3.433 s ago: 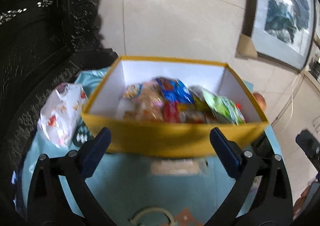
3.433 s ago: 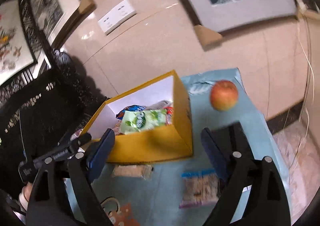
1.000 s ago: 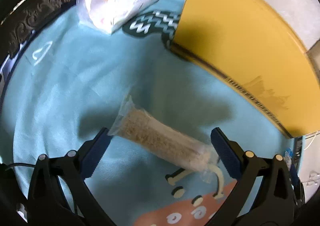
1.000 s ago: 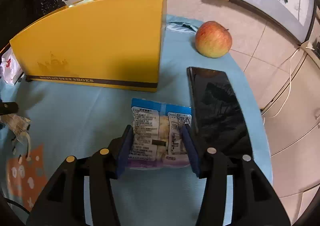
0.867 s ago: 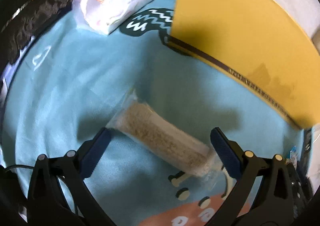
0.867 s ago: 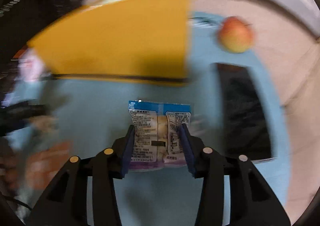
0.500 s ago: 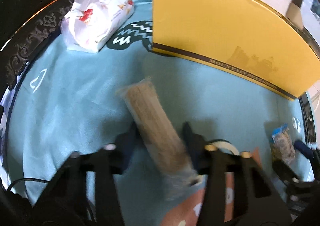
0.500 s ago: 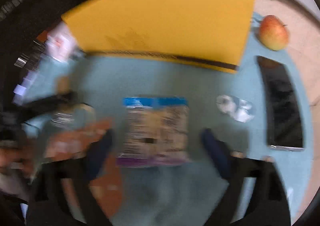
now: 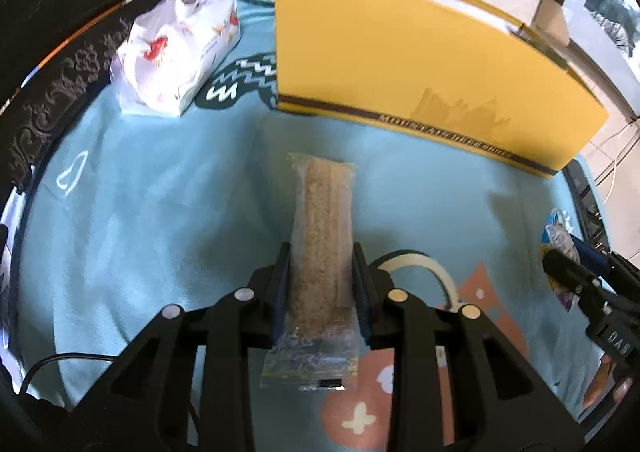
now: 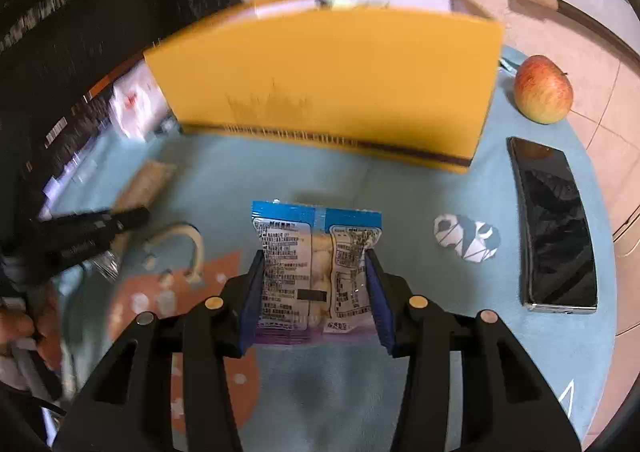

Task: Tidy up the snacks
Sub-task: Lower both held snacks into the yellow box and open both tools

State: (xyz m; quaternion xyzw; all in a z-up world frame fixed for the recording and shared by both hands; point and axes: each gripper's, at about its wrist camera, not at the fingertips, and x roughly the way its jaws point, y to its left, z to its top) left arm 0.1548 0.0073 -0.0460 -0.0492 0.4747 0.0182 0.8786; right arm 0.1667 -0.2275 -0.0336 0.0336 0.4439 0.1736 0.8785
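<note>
My left gripper [image 9: 322, 288] is shut on a long clear-wrapped cereal bar [image 9: 325, 228] and holds it above the teal cloth. My right gripper [image 10: 314, 292] is shut on a blue and purple snack packet [image 10: 314, 264], also lifted off the cloth. The yellow box [image 9: 420, 64] stands ahead of both; in the right wrist view the yellow box [image 10: 328, 80] shows a little snack wrapper at its rim. The left gripper with the bar appears at the left of the right wrist view [image 10: 132, 192]. The right gripper shows at the right edge of the left wrist view [image 9: 576, 272].
A white plastic bag [image 9: 180, 52] lies left of the box. An apple [image 10: 542, 88] and a black phone [image 10: 556, 228] lie on the right. The teal cloth [image 10: 420, 192] carries printed patterns. Dark carved furniture stands at the left.
Both grippers closed on their snacks and lifted them. The left one turned the cereal bar in line with its fingers. Both views pulled back from the table.
</note>
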